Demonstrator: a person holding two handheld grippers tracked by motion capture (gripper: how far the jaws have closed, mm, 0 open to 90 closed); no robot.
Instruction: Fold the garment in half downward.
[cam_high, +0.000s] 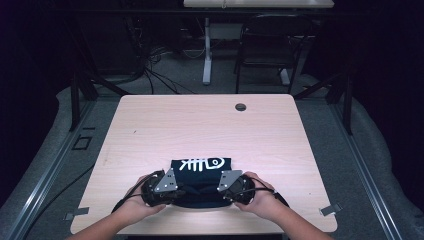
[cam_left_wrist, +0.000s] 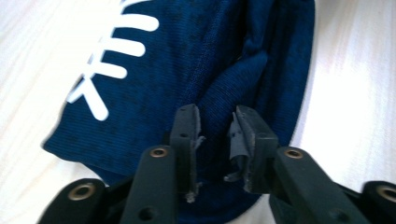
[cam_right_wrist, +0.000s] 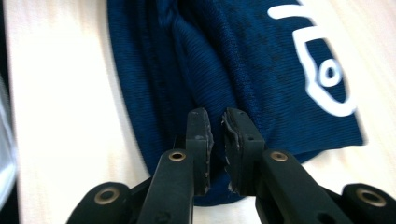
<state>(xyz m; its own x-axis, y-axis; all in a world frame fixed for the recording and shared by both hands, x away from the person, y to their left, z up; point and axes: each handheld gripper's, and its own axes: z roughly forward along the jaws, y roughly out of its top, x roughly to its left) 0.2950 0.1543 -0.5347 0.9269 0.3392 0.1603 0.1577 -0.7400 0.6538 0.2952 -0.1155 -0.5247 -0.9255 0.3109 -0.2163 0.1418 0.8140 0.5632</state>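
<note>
Claws sit at the near edge of the folded shirt (cam_high: 201, 176) on the table (cam_high: 200, 125): left claw (cam_left_wrist: 215, 122) parted astride a fold, right claw (cam_right_wrist: 217, 122) nearly closed with no cloth pinched, so the fold can settle flat.

The high view looks from above the person's side, forward and down over the whole table (cam_high: 210, 125), with floor and furniture beyond its far edge. The left gripper view rides just behind its own jaws and looks along them from close range onto the dark blue cloth (cam_left_wrist: 224, 60) and a strip of tabletop. The right gripper view does the same from the cloth's other side (cam_right_wrist: 224, 56). All three share the cloth (cam_high: 201, 172) with its white print; the high view sees it small, near the table's near edge.
</note>
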